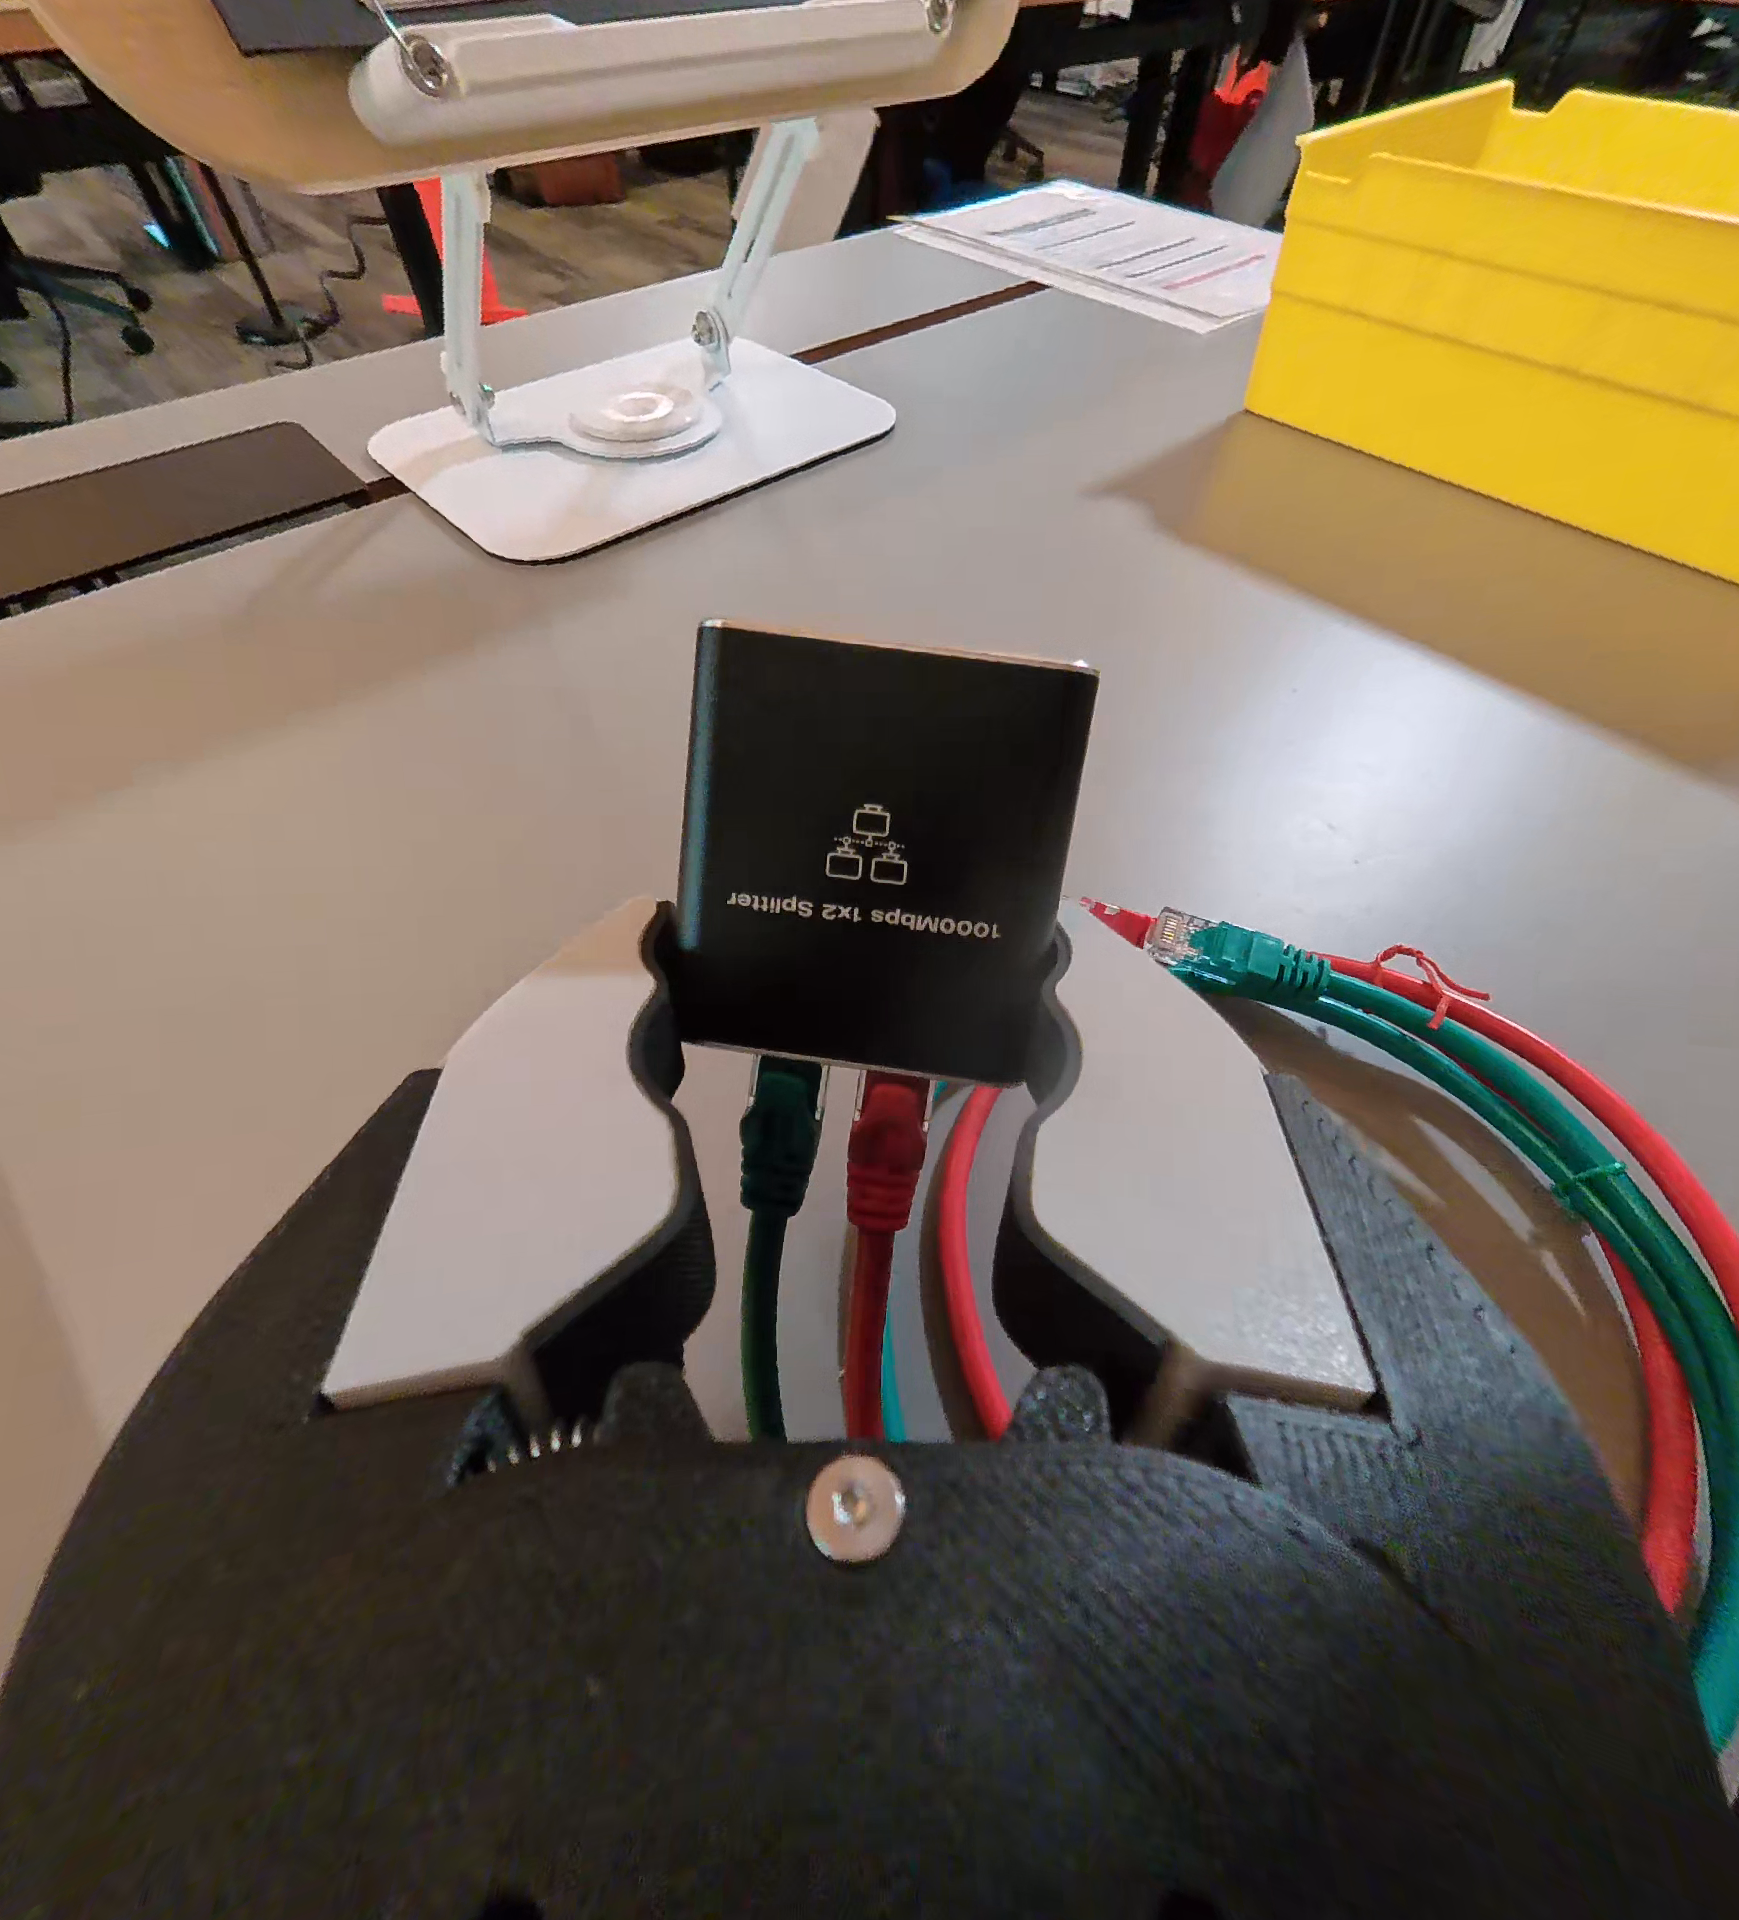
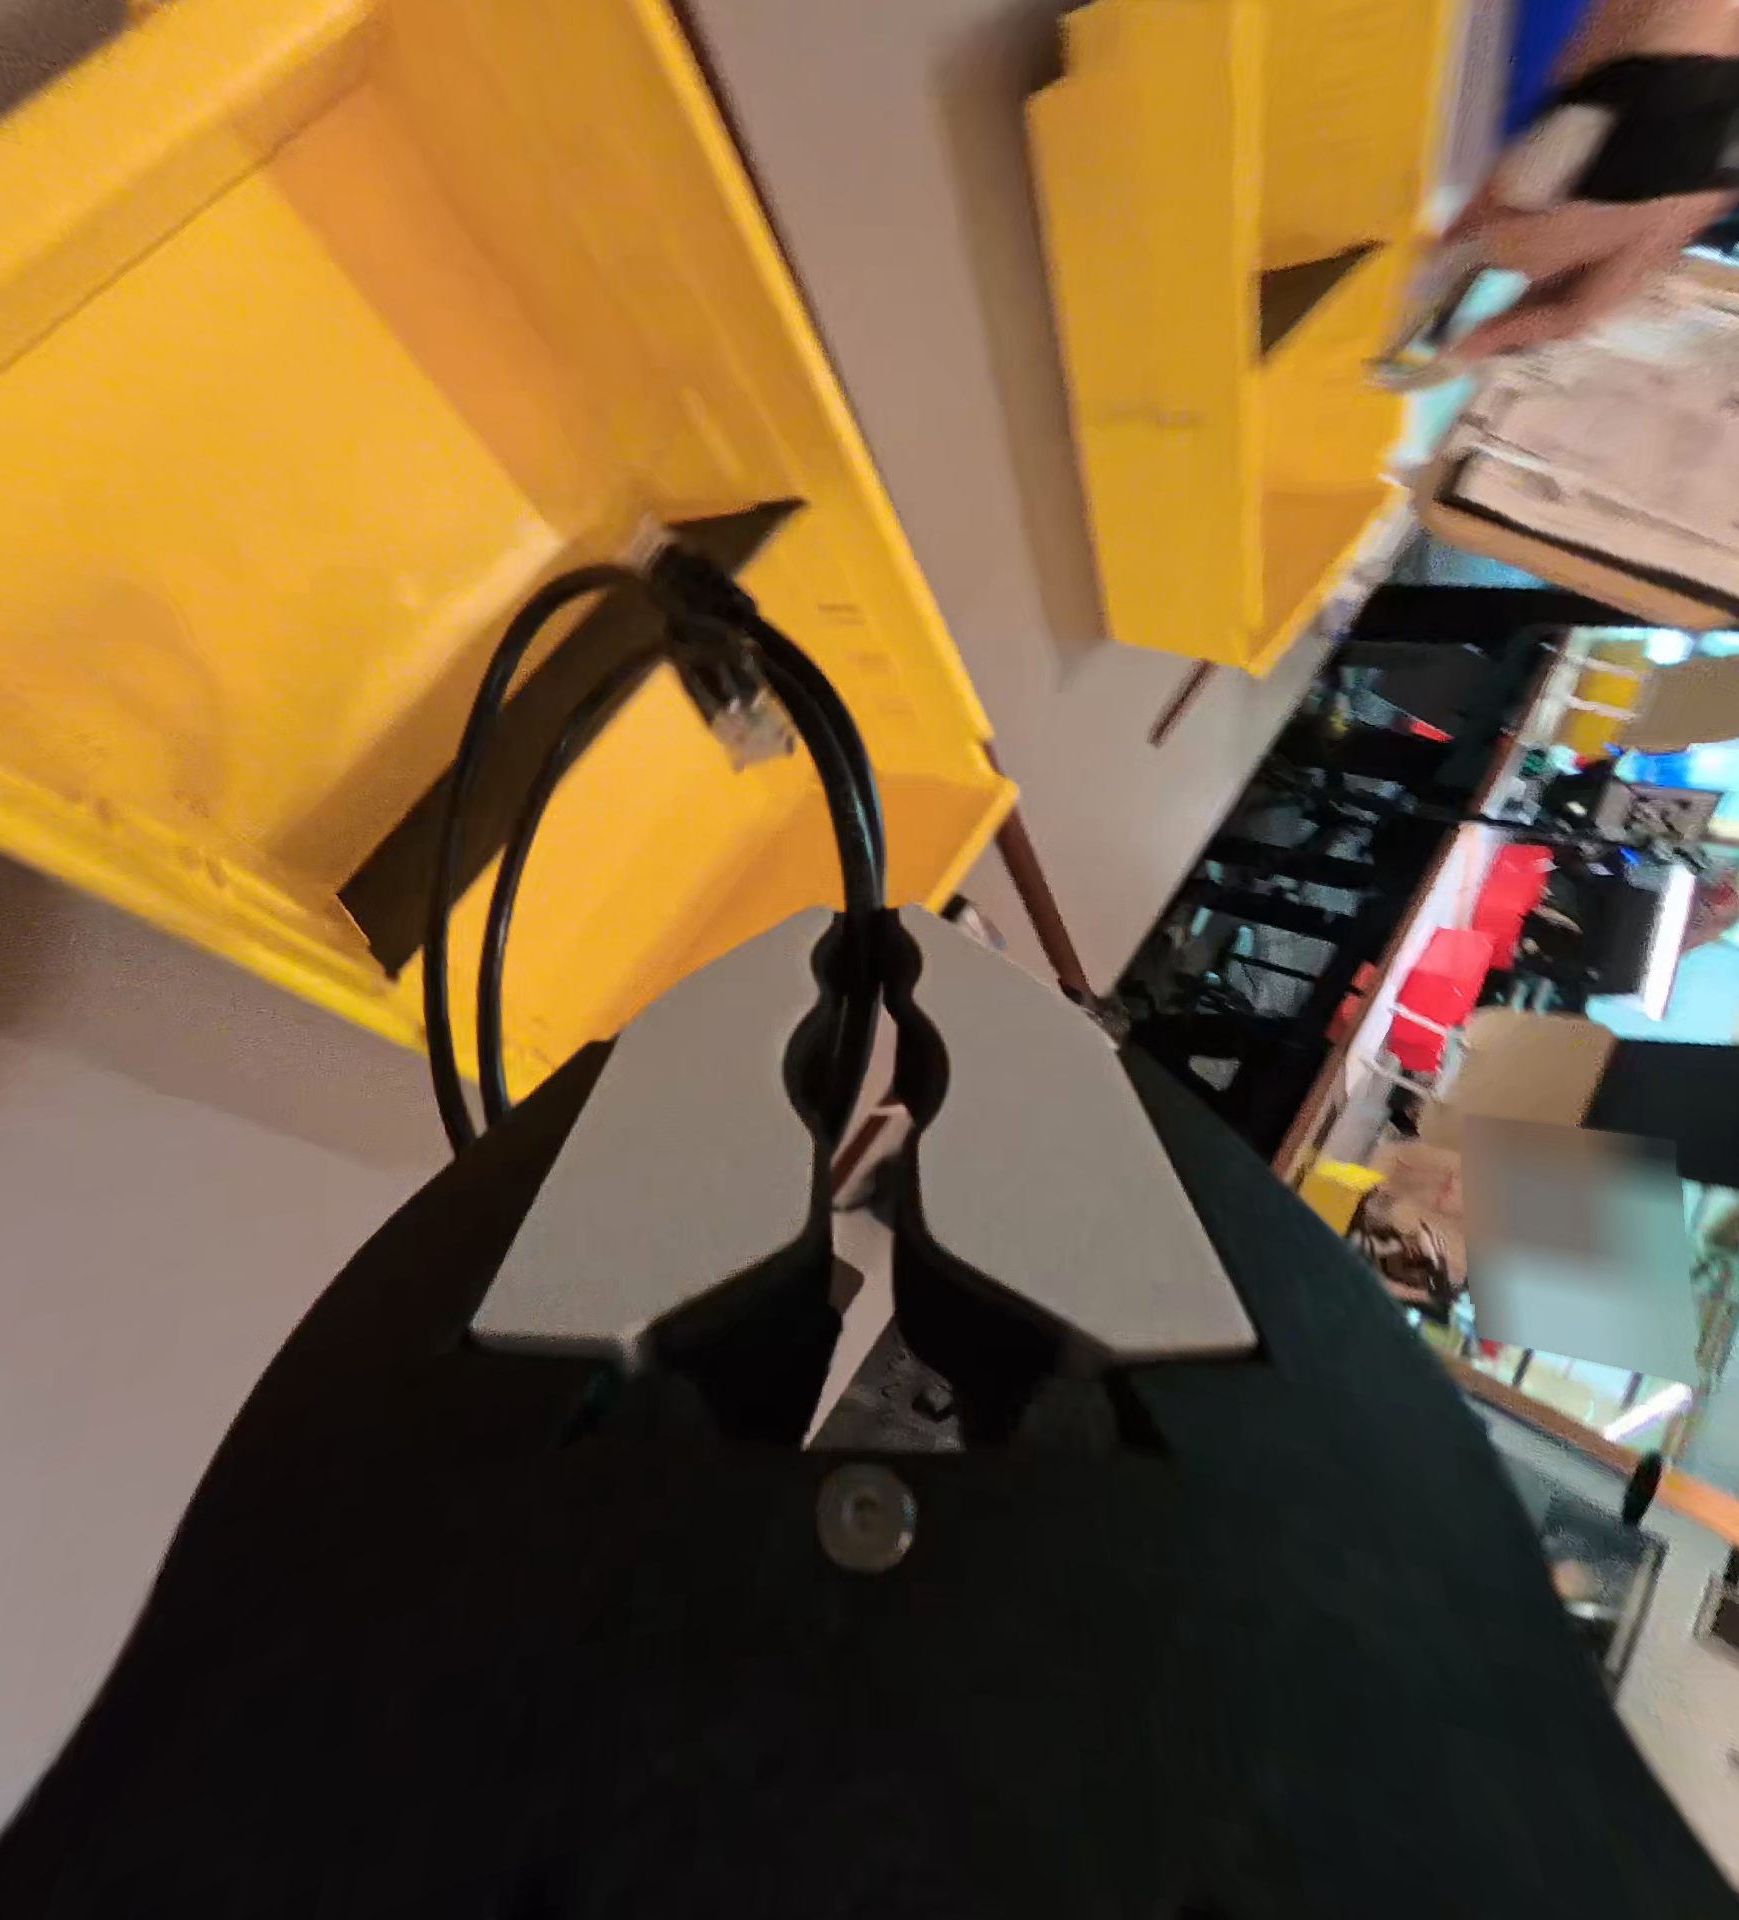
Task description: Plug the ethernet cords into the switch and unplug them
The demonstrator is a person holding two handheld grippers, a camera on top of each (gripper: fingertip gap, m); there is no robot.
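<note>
My left gripper (image 1: 854, 935) is shut on a small black switch box (image 1: 886, 790) and holds its near end, just over the grey table (image 1: 325, 779). A green cord plug (image 1: 780, 1132) and a red cord plug (image 1: 886, 1153) sit in the two ports on the switch's near side. The free ends of the green cord (image 1: 1249, 961) and the red cord (image 1: 1119, 920) lie on the table to the right. My right gripper (image 2: 870, 925) is shut on a looped black ethernet cord (image 2: 844, 748); its clear plug (image 2: 745, 722) hangs free before a yellow bin (image 2: 273, 468). This view is tilted and blurred.
A white stand base (image 1: 636, 447) sits at the back of the table, with a laminated sheet (image 1: 1104, 249) behind it. A yellow bin (image 1: 1571, 312) stands at the back right. A second yellow bin (image 2: 1229, 312) shows in the right wrist view, and a person's arm (image 2: 1571, 249).
</note>
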